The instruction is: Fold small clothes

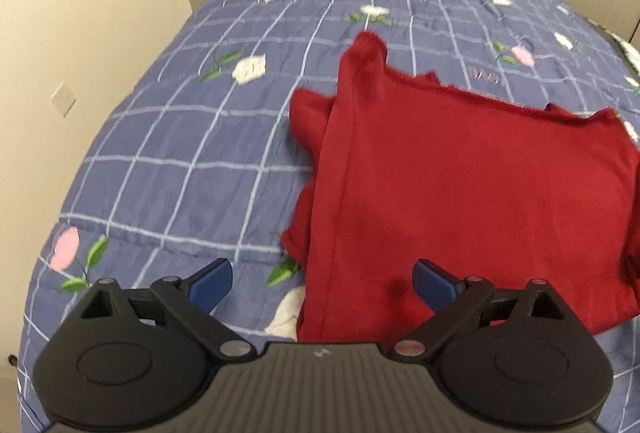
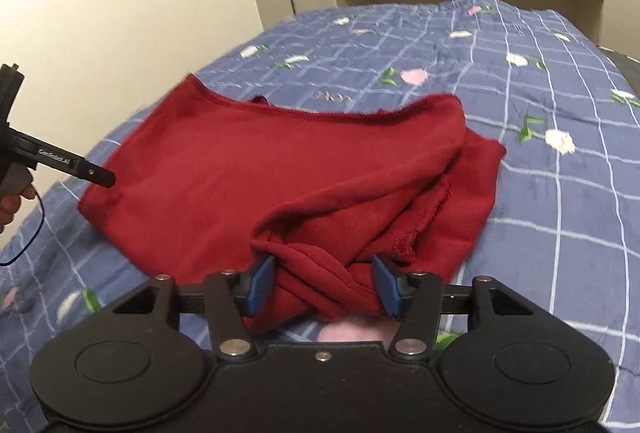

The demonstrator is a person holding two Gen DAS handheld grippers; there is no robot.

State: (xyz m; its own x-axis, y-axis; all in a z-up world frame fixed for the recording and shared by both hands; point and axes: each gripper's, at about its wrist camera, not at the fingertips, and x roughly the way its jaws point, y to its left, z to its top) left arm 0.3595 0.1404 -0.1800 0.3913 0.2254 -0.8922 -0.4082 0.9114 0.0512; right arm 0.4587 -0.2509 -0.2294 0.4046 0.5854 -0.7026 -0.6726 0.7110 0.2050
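From your left wrist, your left gripper [image 1: 322, 283] stands spread wide with nothing between its blue pads; the red garment [image 1: 460, 185] lies folded on the blue checked bedspread [image 1: 180, 153] just ahead and to the right, its near edge running under the right pad and its right side cut off by the frame. From your right wrist, your right gripper [image 2: 324, 287] is about half open, with a twisted bunch of the garment [image 2: 280, 169] between the pads; you cannot tell whether they press it. A hand [image 2: 10, 203] shows at the far left edge, mostly cut off.
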